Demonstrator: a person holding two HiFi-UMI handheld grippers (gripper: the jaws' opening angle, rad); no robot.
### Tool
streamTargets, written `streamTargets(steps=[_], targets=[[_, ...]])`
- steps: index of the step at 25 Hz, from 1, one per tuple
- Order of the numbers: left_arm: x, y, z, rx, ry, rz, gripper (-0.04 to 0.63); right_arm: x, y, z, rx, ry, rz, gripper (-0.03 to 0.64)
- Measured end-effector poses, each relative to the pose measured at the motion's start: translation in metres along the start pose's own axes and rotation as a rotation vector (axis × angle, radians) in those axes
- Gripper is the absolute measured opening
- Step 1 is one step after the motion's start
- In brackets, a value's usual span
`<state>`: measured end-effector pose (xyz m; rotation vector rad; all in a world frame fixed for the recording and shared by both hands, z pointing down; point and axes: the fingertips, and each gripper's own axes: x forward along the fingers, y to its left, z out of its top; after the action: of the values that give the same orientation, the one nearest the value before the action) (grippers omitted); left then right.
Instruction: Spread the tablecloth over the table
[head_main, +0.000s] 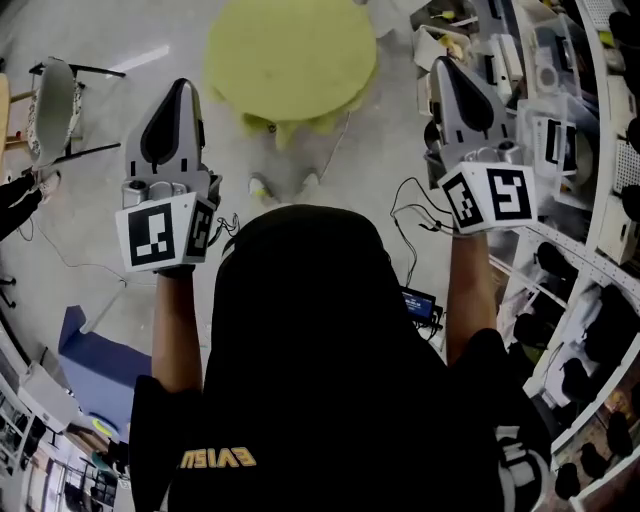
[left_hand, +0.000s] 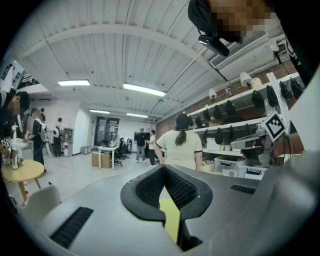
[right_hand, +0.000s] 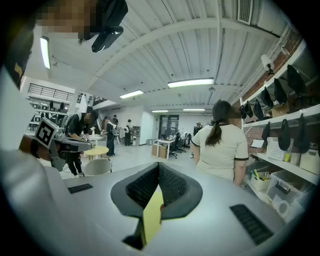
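At the left of the head view, the left tongs (head_main: 182, 88) are held up and level, pressed together with nothing gripped. Only a sliver of yellow is seen through the slit below their pads in the left gripper view, and it is judged to be the cloth beyond. Toward the centre, the yellow tablecloth (head_main: 290, 50) is seen draped over the round surface it covers, well apart from both tongs, with its near edge hanging in uneven folds. At the right, the right tongs (head_main: 446, 65) are likewise closed and empty, held near the cluttered shelving (head_main: 600, 265). From here, the cloth could be dragged off centre if one hanging fold is pinched and pulled without the far side being steadied. The shelving could be struck if the right tongs are swung outward, and the cables (head_main: 415, 215) on the floor could be caught underfoot.
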<state>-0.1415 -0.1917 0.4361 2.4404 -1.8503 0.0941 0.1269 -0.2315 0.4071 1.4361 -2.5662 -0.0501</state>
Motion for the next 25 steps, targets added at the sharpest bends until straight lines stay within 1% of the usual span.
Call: streamTargets(steps=[2, 4, 7, 9, 13, 16, 18, 21, 25], targets=[[0.001, -0.008, -0.002, -0.001, 0.0, -0.008, 0.018, -0.002, 0.0, -0.002, 0.004, 0.001, 0.004, 0.0], [0.002, -0.012, -0.006, -0.009, 0.019, -0.006, 0.018, -0.003, 0.002, -0.004, 0.008, 0.003, 0.005, 0.002], [0.004, -0.015, -0.003, -0.001, 0.003, -0.024, 0.018, -0.003, 0.006, -0.009, 0.014, 0.011, 0.009, 0.001], [0.005, -0.015, -0.003, -0.004, 0.007, -0.022, 0.018, -0.004, 0.006, -0.011, 0.013, 0.019, 0.009, 0.002], [0.006, -0.014, -0.002, 0.014, 0.006, -0.037, 0.018, -0.005, 0.003, -0.012, 0.006, 0.026, 0.0, 0.002], [0.003, -0.007, -0.008, 0.009, 0.031, -0.032, 0.018, -0.001, 0.005, -0.011, 0.003, 0.022, -0.007, 0.002], [0.002, -0.004, -0.012, 0.018, 0.047, -0.032, 0.018, 0.001, 0.008, -0.01, -0.001, 0.019, -0.002, 0.0], [0.005, -0.012, -0.009, 0.038, 0.021, -0.049, 0.018, -0.002, 0.007, -0.008, -0.01, 0.014, 0.007, 0.001], [0.008, -0.025, -0.004, 0.02, 0.01, -0.062, 0.018, -0.009, 0.002, -0.008, -0.003, 0.015, -0.003, 0.002]])
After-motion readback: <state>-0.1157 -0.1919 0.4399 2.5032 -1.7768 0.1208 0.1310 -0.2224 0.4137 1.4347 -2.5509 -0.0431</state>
